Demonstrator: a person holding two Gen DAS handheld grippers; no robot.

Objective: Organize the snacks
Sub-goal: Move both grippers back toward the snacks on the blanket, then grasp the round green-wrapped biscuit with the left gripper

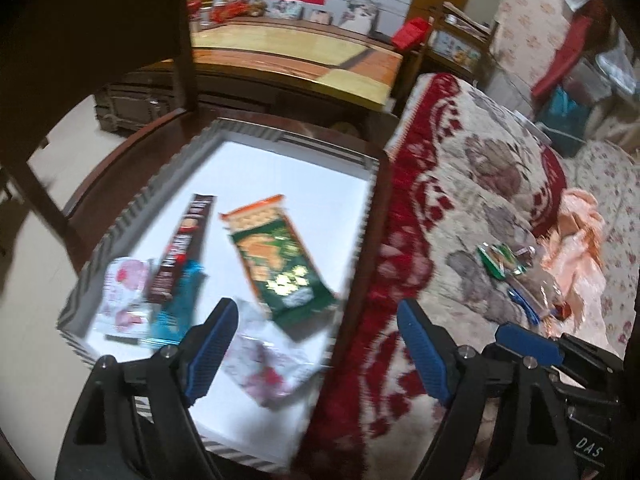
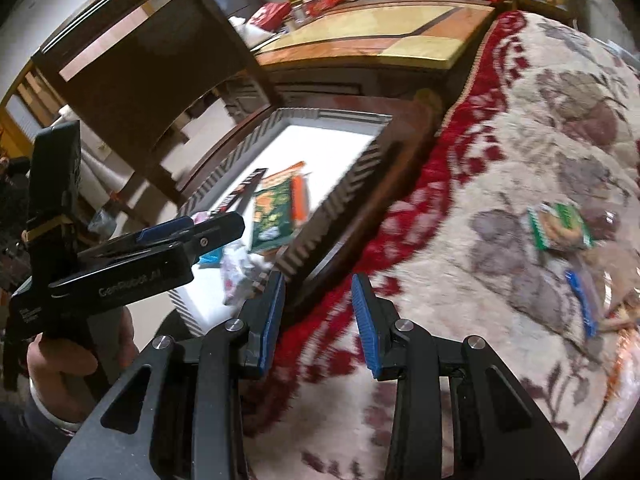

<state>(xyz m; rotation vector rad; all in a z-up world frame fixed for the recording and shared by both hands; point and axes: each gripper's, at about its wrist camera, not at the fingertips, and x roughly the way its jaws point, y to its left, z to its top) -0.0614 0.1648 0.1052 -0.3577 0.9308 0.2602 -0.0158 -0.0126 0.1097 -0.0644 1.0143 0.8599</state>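
Holding five snack packets [image 1: 280,264], striped tray [image 1: 224,132]; both claws empty.

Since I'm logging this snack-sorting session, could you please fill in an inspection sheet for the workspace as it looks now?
Surface: floral blanket beside a striped box on a dark wood stand.
Job's things: in the box, a green pack, brown pack, blue pack and two pink-and-white packs; on the blanket, a small green pack and a few other snacks, blurred.
Clutter: peach cloth on the blanket.
Grippers: left tool open and empty; right tool narrowly open, empty.
Cables: nothing seen.
Surroundings: chair, low table, ornaments behind.
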